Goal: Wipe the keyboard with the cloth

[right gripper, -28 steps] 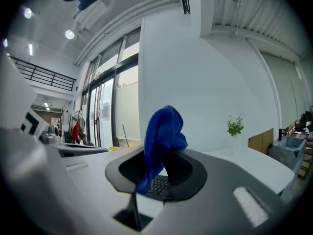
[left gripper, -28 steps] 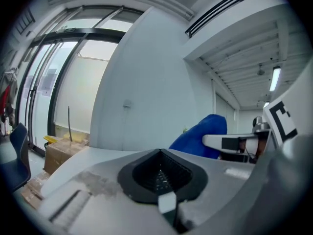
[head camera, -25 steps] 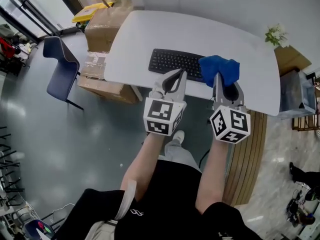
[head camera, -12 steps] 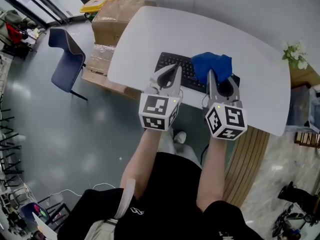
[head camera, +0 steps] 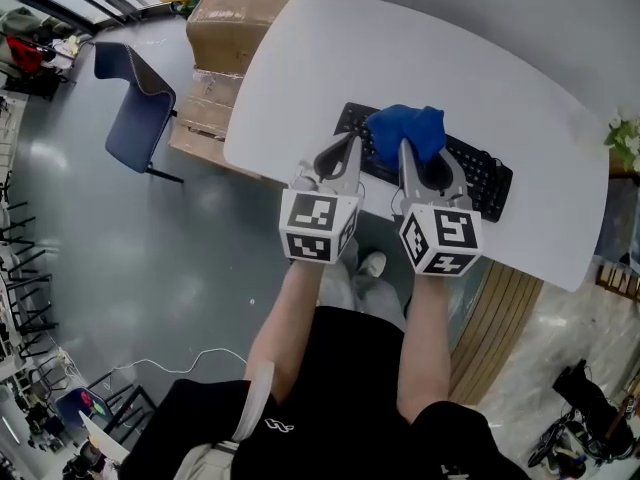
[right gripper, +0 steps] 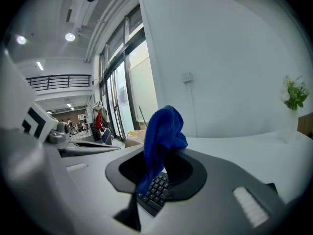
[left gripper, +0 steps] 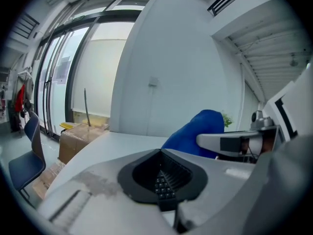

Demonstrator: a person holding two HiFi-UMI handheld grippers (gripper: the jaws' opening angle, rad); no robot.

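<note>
A black keyboard (head camera: 480, 176) lies on the white table (head camera: 330, 58) near its front edge. My right gripper (head camera: 405, 148) is shut on a blue cloth (head camera: 402, 131), which bunches above the keyboard's left half; in the right gripper view the blue cloth (right gripper: 161, 136) hangs from the jaw tips over the keys (right gripper: 155, 192). My left gripper (head camera: 354, 146) is shut and holds nothing, just above the keyboard's left end. Through its jaws I see a few keys (left gripper: 163, 182) and the blue cloth (left gripper: 195, 133) to its right.
Cardboard boxes (head camera: 235, 18) stand on the floor left of the table, with a blue chair (head camera: 140, 108) beyond them. A small plant (head camera: 625, 138) sits at the table's right end. The person's legs and a shoe (head camera: 370, 265) are below the table edge.
Both grippers have moved left along the keyboard with the cloth, from its right half to its left half. The head view has also shifted.
</note>
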